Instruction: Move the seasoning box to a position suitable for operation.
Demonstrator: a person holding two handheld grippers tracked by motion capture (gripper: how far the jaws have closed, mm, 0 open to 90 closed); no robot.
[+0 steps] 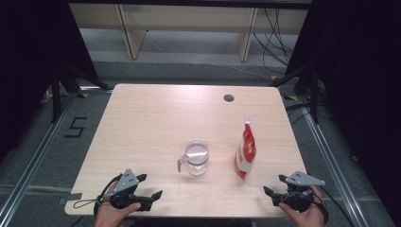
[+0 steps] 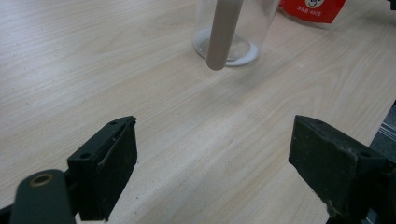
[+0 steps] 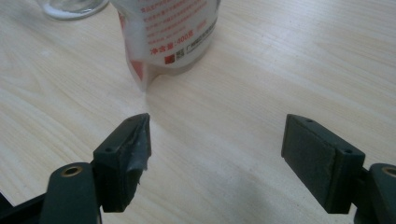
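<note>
A clear glass pitcher [image 1: 196, 158] with a handle on its left stands upright in the middle of the wooden table [image 1: 151, 123]. To its right stands a red and white pouch [image 1: 245, 152], sealed at the top. My left gripper [image 1: 150, 187] rests at the front left edge, open and empty, pointing toward the pitcher [image 2: 229, 32]. My right gripper [image 1: 275, 185] sits at the front right edge, open and empty, with the pouch [image 3: 169, 35] just ahead of its jaws. In the left gripper view the pouch [image 2: 312, 9] shows behind the pitcher.
A round cable hole [image 1: 229, 98] lies near the table's far edge. Beyond the table are wooden furniture legs [image 1: 130, 33] and loose cables [image 1: 274, 33] on the floor. Dark curtains flank both sides.
</note>
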